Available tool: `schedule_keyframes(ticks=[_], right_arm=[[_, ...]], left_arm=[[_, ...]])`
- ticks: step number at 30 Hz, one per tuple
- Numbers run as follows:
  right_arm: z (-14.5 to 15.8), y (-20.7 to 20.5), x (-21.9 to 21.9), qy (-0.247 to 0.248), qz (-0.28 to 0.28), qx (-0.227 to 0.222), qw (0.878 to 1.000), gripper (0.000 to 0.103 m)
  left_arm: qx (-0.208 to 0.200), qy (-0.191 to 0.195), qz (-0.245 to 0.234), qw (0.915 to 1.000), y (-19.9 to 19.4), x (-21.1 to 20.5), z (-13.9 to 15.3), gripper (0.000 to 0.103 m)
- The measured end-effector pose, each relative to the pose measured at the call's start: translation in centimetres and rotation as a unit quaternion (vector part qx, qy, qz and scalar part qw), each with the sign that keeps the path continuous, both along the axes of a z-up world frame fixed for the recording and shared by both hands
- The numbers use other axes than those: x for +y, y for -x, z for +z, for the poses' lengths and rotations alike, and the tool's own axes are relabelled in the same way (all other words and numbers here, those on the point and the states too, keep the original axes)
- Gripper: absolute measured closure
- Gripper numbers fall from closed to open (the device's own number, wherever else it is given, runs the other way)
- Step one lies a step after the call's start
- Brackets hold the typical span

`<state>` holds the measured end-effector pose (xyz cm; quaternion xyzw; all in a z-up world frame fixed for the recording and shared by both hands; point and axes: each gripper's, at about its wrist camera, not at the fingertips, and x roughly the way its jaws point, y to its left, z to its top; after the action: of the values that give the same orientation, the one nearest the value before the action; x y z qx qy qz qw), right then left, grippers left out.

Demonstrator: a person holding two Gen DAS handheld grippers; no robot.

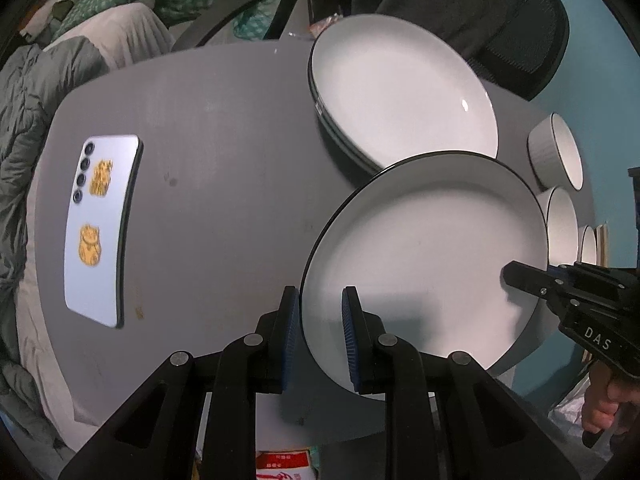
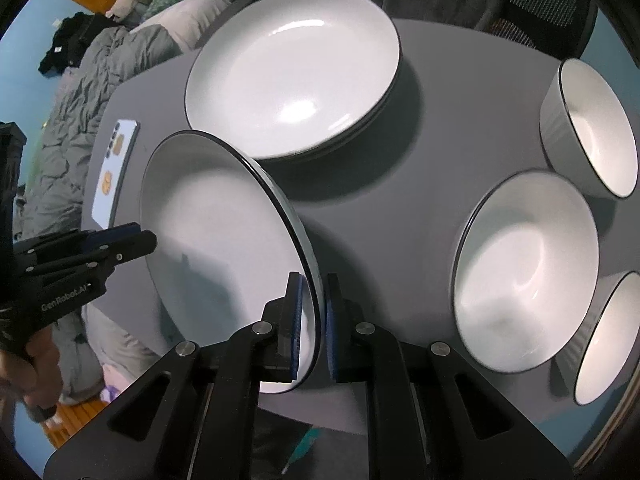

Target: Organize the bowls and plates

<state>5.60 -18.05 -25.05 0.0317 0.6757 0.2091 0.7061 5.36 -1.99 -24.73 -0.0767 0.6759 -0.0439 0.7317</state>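
Grey counter (image 1: 208, 128) carries most of it: a stack of plates (image 1: 400, 88) at the far side, three bowls (image 2: 528, 272) in a row off to the right, a phone (image 1: 102, 224) lying flat on the left. Nearest, one white plate (image 1: 424, 264) w/ a dark rim is held tilted above the counter, just in front of the stack. Left gripper (image 1: 320, 332) has its jaws pinching the plate's near-left rim; right gripper (image 2: 314, 320) has jaws pinching the opposite rim, one pad each side of the edge. Plate looks like glazed ceramic: stiff, fairly heavy, slick, prob. chips if knocked on the stack. Rim is the only sensible hold; two opposed rim grips should keep it from swinging.
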Motion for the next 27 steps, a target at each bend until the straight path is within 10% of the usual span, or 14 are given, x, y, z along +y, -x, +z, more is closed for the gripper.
schedule_keyframes(ticks=[1, 4, 7, 14, 19, 27], right_arm=[[0.0, -0.3, -0.1, -0.002, -0.002, 0.001, 1.000, 0.093], [-0.1, -0.7, 0.2, -0.037, 0.000, 0.012, 0.999, 0.095], [0.2, -0.7, 2.7, 0.031, 0.030, -0.010, 0.999, 0.098], [-1.2, -2.2, 2.7, 0.019, 0.003, -0.002, 1.000, 0.092], [-1.5, -2.5, 2.1, 0.003, 0.000, -0.001, 1.000, 0.092], [-1.8, -2.3, 1.5, -0.002, -0.013, -0.004, 1.000, 0.091]], left_arm=[[-0.001, 0.011, -0.002, 0.9999, -0.2, -0.1, 0.0, 0.098], [0.000, 0.104, -0.010, 0.9945, -0.6, -1.7, 1.5, 0.100], [-0.061, -0.002, -0.071, 0.9957, -0.8, -5.0, 3.5, 0.099], [-0.038, -0.004, -0.024, 0.9990, -1.3, -0.6, 1.9, 0.095], [-0.037, -0.015, 0.004, 0.9992, -1.5, 2.7, 0.7, 0.061], [-0.016, 0.015, -0.019, 0.9996, -1.2, 2.0, -2.2, 0.060]])
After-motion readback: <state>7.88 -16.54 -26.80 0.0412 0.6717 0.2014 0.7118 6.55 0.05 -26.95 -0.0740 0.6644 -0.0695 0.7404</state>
